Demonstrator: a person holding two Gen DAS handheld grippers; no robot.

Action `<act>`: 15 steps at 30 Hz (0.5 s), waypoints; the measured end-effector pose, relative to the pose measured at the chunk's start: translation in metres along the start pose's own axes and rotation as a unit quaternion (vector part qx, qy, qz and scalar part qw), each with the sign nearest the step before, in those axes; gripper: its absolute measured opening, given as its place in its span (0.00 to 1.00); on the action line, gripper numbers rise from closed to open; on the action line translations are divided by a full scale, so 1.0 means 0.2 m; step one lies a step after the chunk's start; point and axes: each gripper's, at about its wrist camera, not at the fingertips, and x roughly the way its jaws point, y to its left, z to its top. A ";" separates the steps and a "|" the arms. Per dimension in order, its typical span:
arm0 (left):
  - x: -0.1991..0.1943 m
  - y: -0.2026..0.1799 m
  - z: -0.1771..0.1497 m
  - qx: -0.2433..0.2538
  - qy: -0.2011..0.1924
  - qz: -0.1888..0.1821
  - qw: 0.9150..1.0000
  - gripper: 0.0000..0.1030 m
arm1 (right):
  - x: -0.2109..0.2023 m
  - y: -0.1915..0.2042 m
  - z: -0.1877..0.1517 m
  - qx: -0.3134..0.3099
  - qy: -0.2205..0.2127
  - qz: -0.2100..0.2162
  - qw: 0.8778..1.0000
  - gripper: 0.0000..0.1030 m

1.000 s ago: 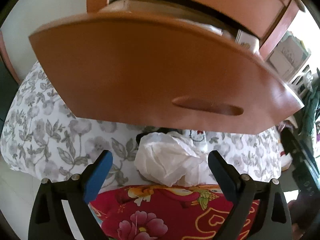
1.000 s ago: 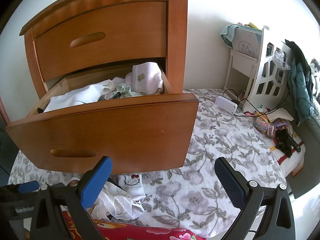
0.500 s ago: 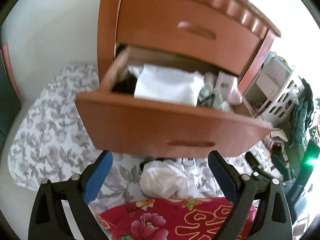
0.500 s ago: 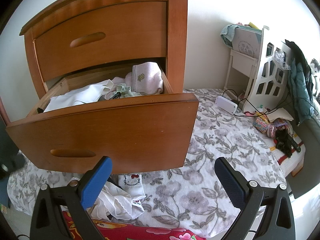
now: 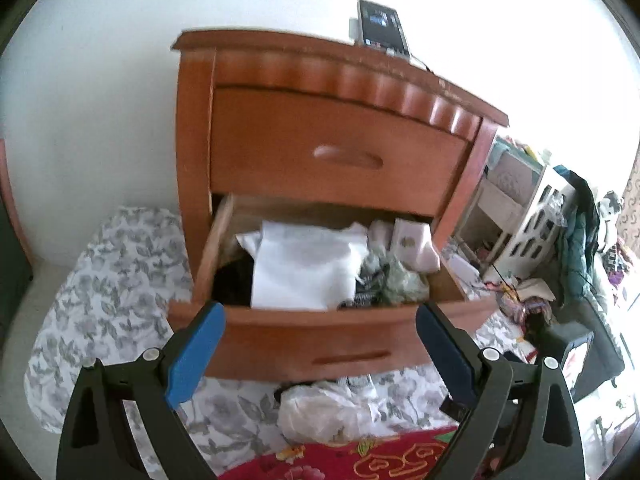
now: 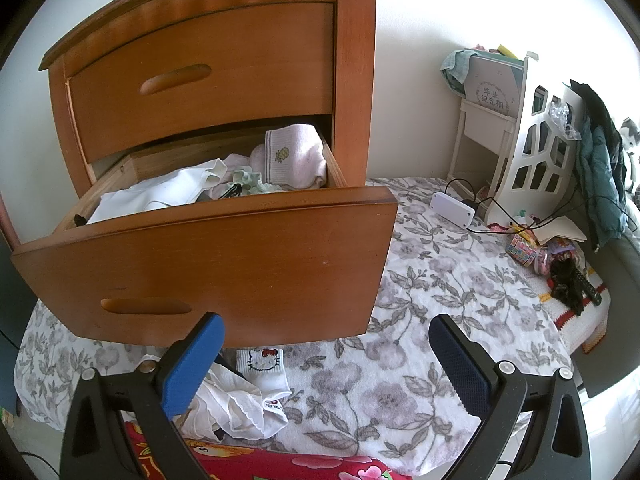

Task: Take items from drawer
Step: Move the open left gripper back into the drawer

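My left gripper (image 5: 320,344) and right gripper (image 6: 326,354) both have jaws spread wide, nothing between the blue pads, hanging above the grey floral bedspread (image 6: 440,280). Just ahead on it: crumpled white clothes (image 6: 236,404) and a white cartoon-cat sock (image 6: 262,364), under the pulled-out lower drawer of the brown wooden nightstand (image 6: 224,256). Inside the drawer I see a folded white garment (image 5: 308,266) left, green fabric middle, pink embroidered towel (image 6: 294,156) at right rear.

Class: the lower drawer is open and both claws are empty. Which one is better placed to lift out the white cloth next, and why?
Probably the left claw. It is open and looks down into the drawer, with the white cloth centred just beyond its fingertips. The right claw, also open, sits low, facing the drawer front.
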 end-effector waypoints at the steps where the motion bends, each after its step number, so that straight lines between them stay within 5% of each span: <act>1: 0.00 0.00 0.02 -0.001 -0.003 0.004 1.000 0.93 | 0.00 0.00 0.00 0.000 -0.001 0.000 1.000 1.00; 15: 0.16 0.06 0.20 -0.006 0.042 0.051 0.998 0.93 | 0.00 -0.02 0.00 0.004 0.002 0.006 1.000 1.00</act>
